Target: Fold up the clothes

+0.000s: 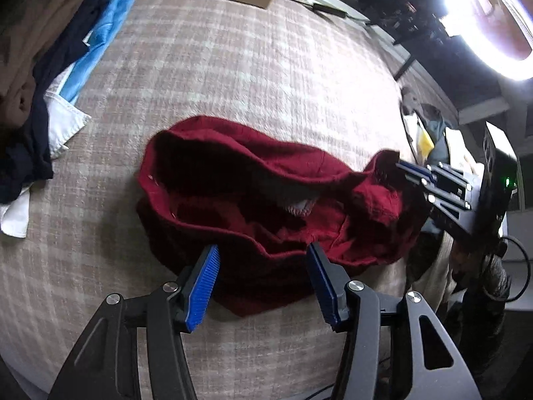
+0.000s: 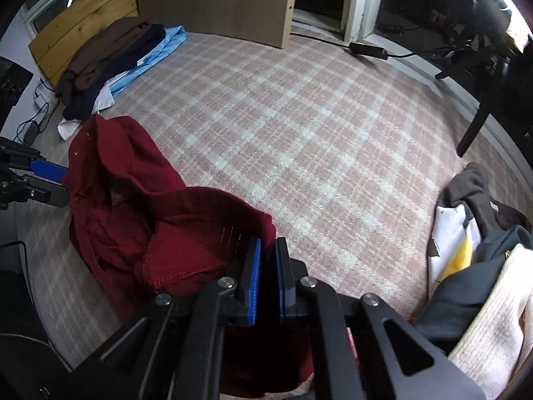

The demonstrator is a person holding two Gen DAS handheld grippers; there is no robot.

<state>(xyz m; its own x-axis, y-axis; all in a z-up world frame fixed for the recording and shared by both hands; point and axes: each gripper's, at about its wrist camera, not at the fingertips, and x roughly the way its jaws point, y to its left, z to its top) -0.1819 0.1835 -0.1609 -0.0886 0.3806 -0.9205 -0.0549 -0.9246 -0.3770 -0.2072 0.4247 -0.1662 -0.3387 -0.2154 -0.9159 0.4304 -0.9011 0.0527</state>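
On the pink-and-cream plaid bedcover (image 1: pixel 253 66) lies one red garment (image 1: pixel 266 200), crumpled and partly opened so that its dark inside shows, and two grippers attend it. One pile of folded clothes (image 2: pixel 110 56) sits well apart at the far left edge of the cover, counting at least four pieces: one brown, one navy, one light blue and one white. A second, unsorted heap (image 2: pixel 476 250) lies at the right edge, with dark, white-and-yellow and cream fabrics tangled together. One cardboard panel (image 2: pixel 213 0) stands upright at the far side of the cover, beside one wooden board leaning at the far left. The left gripper (image 1: pixel 263 250) hovers just over the near hem of the red garment with its two blue-padded fingers spread wide; the hem runs across the gap between them, and neither pad looks closed on cloth. The right gripper (image 2: pixel 267 243) has its jaws drawn narrow, almost together, at the garment's right-hand corner; in the left wrist view that corner is lifted and bunched at its tips, so it appears to pinch the cloth, though in the right wrist view the fabric sits mainly against the left pad (image 2: pixel 256 266) and the slit between the pads is dark. From that corner the garment sags leftward across the cover toward the open left gripper.
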